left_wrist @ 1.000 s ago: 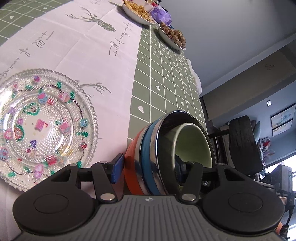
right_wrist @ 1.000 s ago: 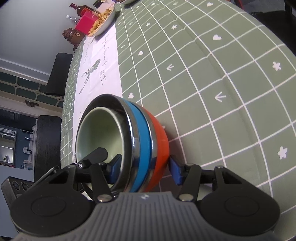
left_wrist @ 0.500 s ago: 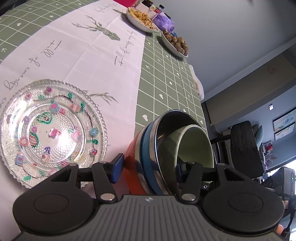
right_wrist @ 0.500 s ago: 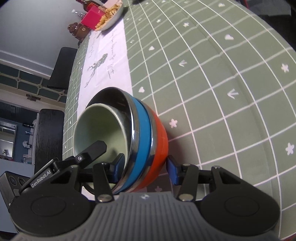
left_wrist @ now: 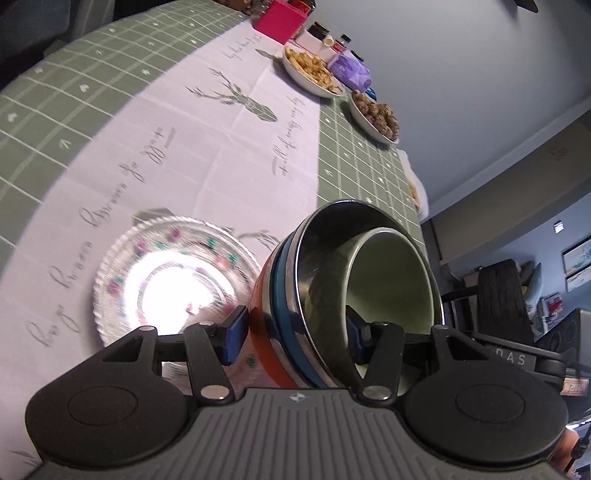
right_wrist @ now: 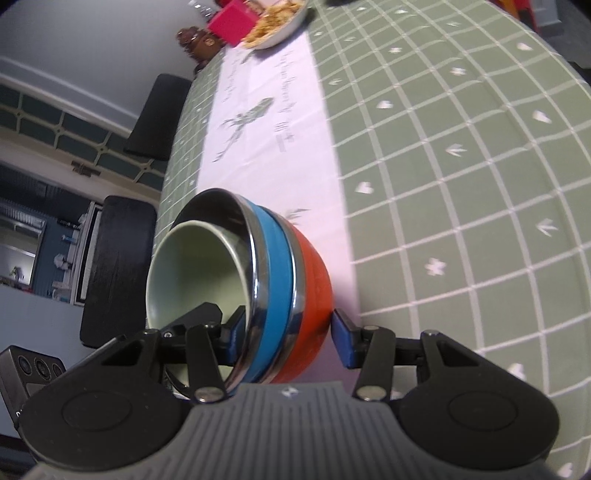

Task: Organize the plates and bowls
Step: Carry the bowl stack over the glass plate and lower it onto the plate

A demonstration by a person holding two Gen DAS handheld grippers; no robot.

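Observation:
A nested stack of bowls [left_wrist: 295, 295], with an orange bowl outermost, then a blue one, a steel one and a pale green bowl [left_wrist: 391, 273] inside, is held tilted above the table. My left gripper [left_wrist: 295, 332] is shut on the stack's rim. My right gripper [right_wrist: 284, 332] is shut on the stack [right_wrist: 280, 280] from the opposite side. A clear glass plate [left_wrist: 173, 273] with coloured dots lies on the white runner, below and left of the stack.
Two dishes of snacks [left_wrist: 314, 72] [left_wrist: 375, 114], a pink box [left_wrist: 282, 16] and small jars stand at the table's far end. Black chairs [right_wrist: 118, 269] stand along the table's edge. The green checked tablecloth [right_wrist: 461, 166] spreads to the right.
Both grippers have lifted the bowl stack and carried it towards the glass plate, which now sits lower and closer to the stack in the left wrist view.

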